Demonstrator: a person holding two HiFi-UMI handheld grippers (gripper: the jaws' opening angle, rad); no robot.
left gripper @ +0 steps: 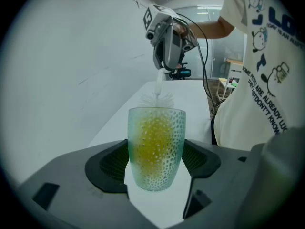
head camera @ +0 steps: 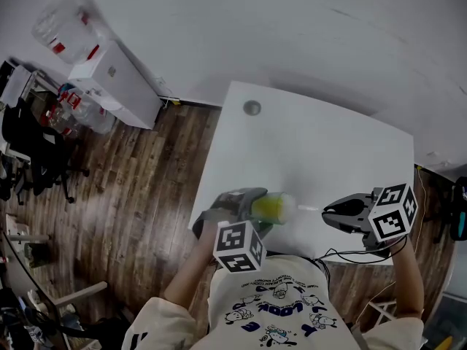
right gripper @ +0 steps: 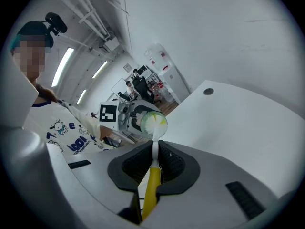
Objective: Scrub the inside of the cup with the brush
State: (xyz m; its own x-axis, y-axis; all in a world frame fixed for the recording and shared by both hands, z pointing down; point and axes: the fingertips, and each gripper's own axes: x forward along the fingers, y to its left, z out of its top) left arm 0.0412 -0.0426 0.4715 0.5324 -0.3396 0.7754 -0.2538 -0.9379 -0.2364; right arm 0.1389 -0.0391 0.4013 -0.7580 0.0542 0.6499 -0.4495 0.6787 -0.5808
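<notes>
holding the cup (head camera: 276,208) with my left hand-held gripper (head camera: 255,208), i have it tipped on its side in the low middle of the head view, above the near edge of the white counter (head camera: 328,144). in the left gripper view both jaws press on the sides of the cup (left gripper: 156,147), so the grip looks snug.

my right hand-held gripper (head camera: 328,211) is pinching the brush (head camera: 310,208). in the right gripper view its jaws are pressed together on the thin neck, just above the yellow handle (right gripper: 152,185), and the brush points straight at the round mouth of the cup (right gripper: 153,121).

the white bristles (left gripper: 157,98) sit right at the rim. i cannot tell if they are a little way in, but they do not look deep inside.

i think i am at the step of putting the brush in, so the real scrubbing is just starting. next i need to push the brush straight in, then twist and rub it on the walls and the bottom. the left side must hold firm so the cup does not slip.
</notes>
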